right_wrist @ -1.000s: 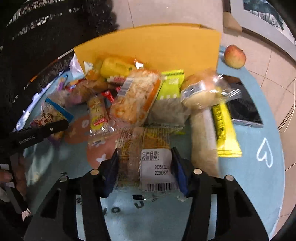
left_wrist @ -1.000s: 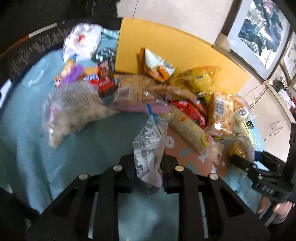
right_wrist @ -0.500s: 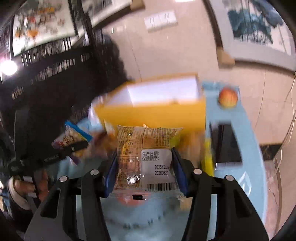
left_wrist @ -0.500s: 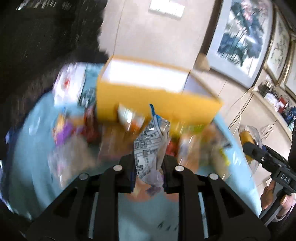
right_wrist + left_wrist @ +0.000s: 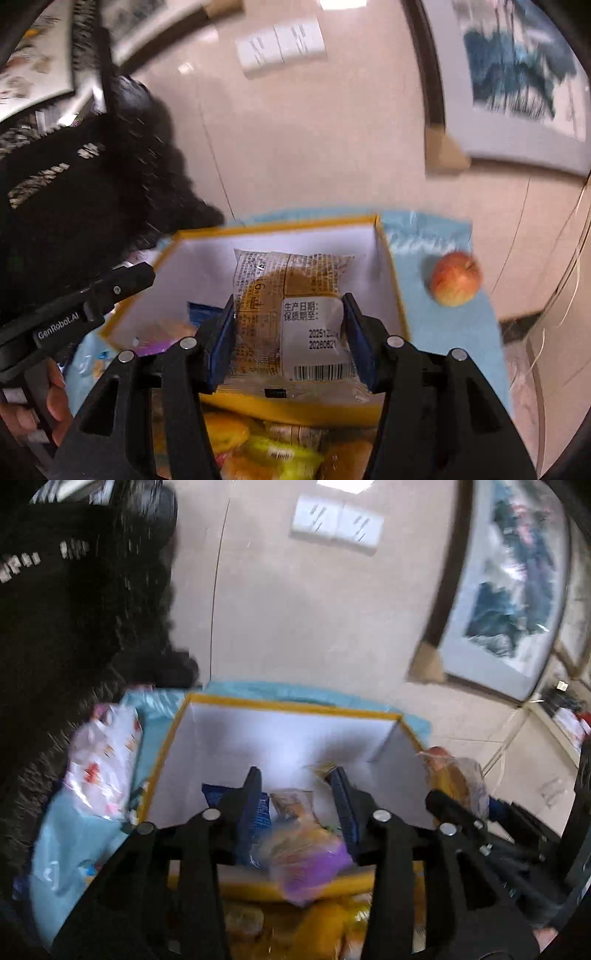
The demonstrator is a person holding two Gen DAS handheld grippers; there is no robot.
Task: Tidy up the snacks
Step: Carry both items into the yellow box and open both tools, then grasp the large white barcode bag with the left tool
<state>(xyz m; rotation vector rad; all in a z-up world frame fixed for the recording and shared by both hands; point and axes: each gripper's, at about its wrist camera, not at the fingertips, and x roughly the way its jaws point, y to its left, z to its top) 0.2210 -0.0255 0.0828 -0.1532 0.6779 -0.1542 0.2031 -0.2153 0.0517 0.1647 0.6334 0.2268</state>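
Observation:
A yellow box with a white inside stands on the blue cloth, and both grippers hang over it. My left gripper has its jaws opening; a blurred purple and orange packet sits low between the fingers, clear of the pads. A blue packet lies inside the box behind the left finger. My right gripper is shut on a clear bread packet with a white date label, held over the yellow box; its jaws are just starting to open.
A red apple rests on the blue cloth right of the box. A white plastic bag lies to the box's left. Several loose snack packs are piled in front of the box. A hand grips the left gripper's handle.
Both grippers rose from the snack pile and moved forward over the box. The left jaws parted and let go of the patterned packet. The right gripper kept its bread packet.

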